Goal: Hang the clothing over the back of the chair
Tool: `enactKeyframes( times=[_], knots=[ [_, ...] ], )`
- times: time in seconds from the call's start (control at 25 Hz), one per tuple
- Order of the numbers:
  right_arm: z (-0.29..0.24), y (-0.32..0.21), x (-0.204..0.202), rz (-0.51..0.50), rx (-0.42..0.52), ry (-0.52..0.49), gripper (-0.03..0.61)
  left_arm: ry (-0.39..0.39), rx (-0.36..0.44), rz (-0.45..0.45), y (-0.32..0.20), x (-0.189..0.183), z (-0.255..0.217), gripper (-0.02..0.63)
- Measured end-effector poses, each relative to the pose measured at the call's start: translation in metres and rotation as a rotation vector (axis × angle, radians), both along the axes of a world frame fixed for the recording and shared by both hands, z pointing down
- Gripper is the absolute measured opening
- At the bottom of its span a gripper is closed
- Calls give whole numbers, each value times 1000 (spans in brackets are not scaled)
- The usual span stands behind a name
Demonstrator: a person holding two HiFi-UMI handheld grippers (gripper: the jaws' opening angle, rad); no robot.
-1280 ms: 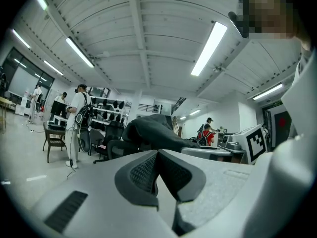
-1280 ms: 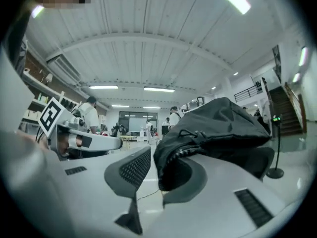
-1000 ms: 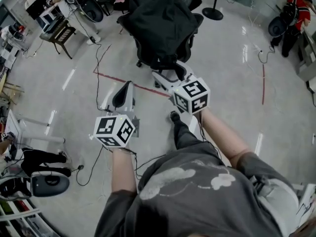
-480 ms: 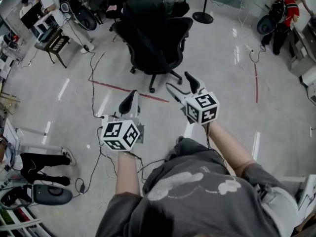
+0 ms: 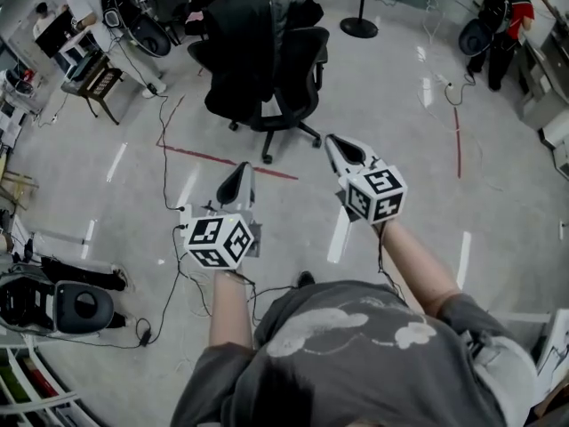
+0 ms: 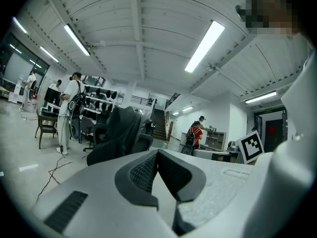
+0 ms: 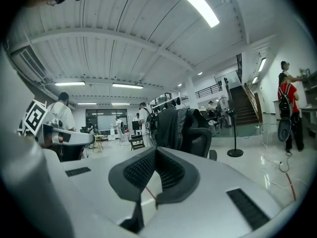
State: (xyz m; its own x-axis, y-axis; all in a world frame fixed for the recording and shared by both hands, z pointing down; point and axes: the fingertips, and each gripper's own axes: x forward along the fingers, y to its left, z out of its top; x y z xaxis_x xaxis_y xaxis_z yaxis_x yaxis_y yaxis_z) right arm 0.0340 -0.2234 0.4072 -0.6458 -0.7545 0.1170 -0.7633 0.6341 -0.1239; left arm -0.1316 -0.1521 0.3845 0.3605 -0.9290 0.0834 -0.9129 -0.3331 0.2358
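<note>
Wide, glossy grey floor (image 5: 400, 105) of a large hall, seen steeply from above. Toward the top of the head view, a black office chair (image 5: 302, 60) on a spoked, wheeled base, turned side-on. Draped over the chair's back, dark clothing (image 5: 236, 52), hanging down the rear side, with a greyer fold bunched at the top. Same clothing (image 7: 171, 125) in the right gripper view, straight ahead beyond the jaw tips, slung on the chair (image 7: 200, 140). In the left gripper view, clothing (image 6: 119, 130) a little left of the jaws. Well apart from both grippers, touched by neither.

Filling the bottom of the head view, a grey T-shirt (image 5: 356, 354) with pale cloud shapes, on the person holding the tools.

Above it, left gripper (image 5: 238, 167) and right gripper (image 5: 336, 140), held out on bare forearms, both pointing toward the chair. Left gripper (image 6: 157, 152): jaws shut tip to tip, nothing between them. Right gripper (image 7: 156, 150): likewise closed, tips meeting, empty – only a sliver of floor in the hollow beneath the tips. At the rear of each, left marker cube (image 5: 218, 241) and right marker cube (image 5: 375, 194), black-and-white squares on the faces.

Smaller still: a stanchion post (image 5: 359, 27) on a round base, right of the chair; a red tape line (image 5: 222, 158) across the floor between chair and grippers; a thin black cable (image 5: 164, 140) trailing over it.
</note>
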Motion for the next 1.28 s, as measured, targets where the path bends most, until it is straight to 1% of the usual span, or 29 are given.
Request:
enactKeyframes(
  times=[0.08, 0.24, 0.32, 0.56, 0.88, 1.12, 1.28],
  knots=[
    [-2, 13, 10, -31, -11, 2, -9, -4, -11, 1, 9, 15, 2, 2],
    [-3, 39, 30, -77, 0, 52, -10, -22, -25, 6, 32, 46, 4, 2],
    [-2, 56, 38, -100, 1, 61, -11, -25, -38, 5, 48, 59, 9, 2],
    [2, 106, 50, -162, 2, 54, -11, -35, -81, -8, 94, 80, 20, 2],
    [11, 163, 80, -186, -29, 52, -11, -52, -104, -15, 149, 111, 26, 2],
    [22, 190, 101, -197, -39, 52, -11, -45, -121, -20, 180, 131, 40, 2],
    [25, 204, 109, -217, -27, 56, -11, -44, -125, -16, 195, 144, 45, 2]
  ],
)
